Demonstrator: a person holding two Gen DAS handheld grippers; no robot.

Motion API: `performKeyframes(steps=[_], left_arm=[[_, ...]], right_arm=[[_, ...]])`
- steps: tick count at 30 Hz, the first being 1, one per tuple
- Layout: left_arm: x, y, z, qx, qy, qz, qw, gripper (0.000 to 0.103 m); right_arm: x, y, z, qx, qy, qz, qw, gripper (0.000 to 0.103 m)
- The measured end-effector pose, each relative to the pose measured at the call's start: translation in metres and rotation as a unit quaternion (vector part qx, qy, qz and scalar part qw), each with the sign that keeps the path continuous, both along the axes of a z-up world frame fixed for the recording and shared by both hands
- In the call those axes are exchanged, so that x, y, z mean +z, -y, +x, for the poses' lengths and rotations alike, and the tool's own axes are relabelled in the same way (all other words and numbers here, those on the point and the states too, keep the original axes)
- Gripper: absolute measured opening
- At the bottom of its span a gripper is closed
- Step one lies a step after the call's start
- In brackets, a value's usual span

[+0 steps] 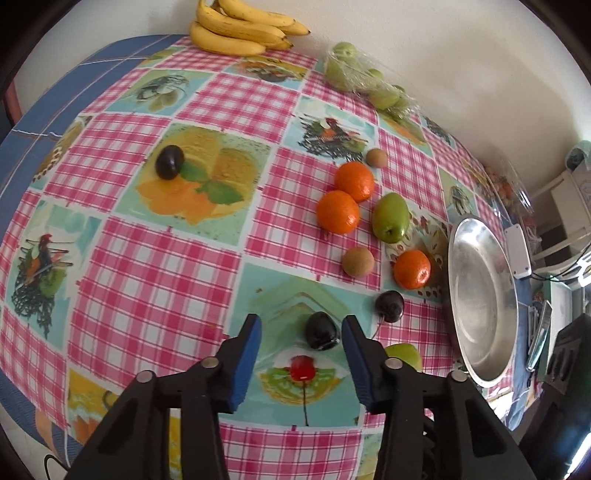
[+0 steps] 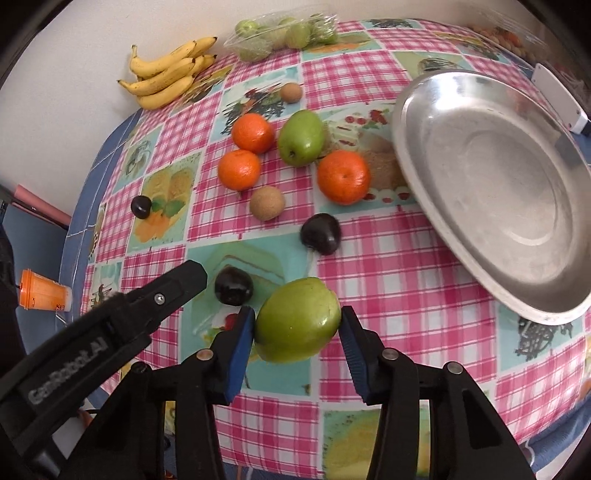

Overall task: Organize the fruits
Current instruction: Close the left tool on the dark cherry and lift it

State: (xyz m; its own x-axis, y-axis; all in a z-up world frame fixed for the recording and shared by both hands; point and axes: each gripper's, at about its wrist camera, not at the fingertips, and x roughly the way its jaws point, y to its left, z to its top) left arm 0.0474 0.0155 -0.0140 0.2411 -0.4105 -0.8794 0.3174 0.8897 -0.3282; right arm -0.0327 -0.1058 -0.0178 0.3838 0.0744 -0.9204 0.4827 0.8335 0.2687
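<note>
In the left wrist view my left gripper (image 1: pixel 301 325) hangs over the checked tablecloth. A dark plum (image 1: pixel 322 331) lies between its blue pads, close to the right pad with a wide gap to the left one; it is open. In the right wrist view my right gripper (image 2: pixel 297 325) is shut on a large green apple (image 2: pixel 297 319), with both blue pads against its sides. One black finger of the left gripper (image 2: pixel 184 280) shows beside the same plum (image 2: pixel 233 286). The empty metal dish (image 2: pixel 491 177) stands to the right.
Loose on the cloth lie three oranges (image 2: pixel 343 176), two kiwis (image 2: pixel 267 203), another green apple (image 2: pixel 301 137) and two more plums (image 2: pixel 320 233). Bananas (image 2: pixel 166 74) and a bag of green apples (image 2: pixel 280 35) rest by the wall. An orange cup (image 2: pixel 40 291) stands beyond the left table edge.
</note>
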Motion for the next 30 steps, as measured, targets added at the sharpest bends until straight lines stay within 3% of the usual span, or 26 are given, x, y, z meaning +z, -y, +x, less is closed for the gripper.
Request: performKeyframes(steps=[11,21,30], left_arm=[[-0.011,0.019,-0.005,-0.02,-0.016,0.007,0.9997,0.032],[-0.009,0.027,-0.007,-0.021,0.001,0.023,0.9995,0.028],[-0.016,0.018,-0.003,0.0,-0.022,0.015,0.9996,0.025]], right_arm=[[0.009,0.021,-0.021,-0.008,0.0,-0.013,1.0,0.048],[0.013,0.029,-0.03,-0.012,0.005,-0.011,1.0,0.048],[0.014,0.028,-0.03,-0.007,0.007,-0.009,1.0,0.048]])
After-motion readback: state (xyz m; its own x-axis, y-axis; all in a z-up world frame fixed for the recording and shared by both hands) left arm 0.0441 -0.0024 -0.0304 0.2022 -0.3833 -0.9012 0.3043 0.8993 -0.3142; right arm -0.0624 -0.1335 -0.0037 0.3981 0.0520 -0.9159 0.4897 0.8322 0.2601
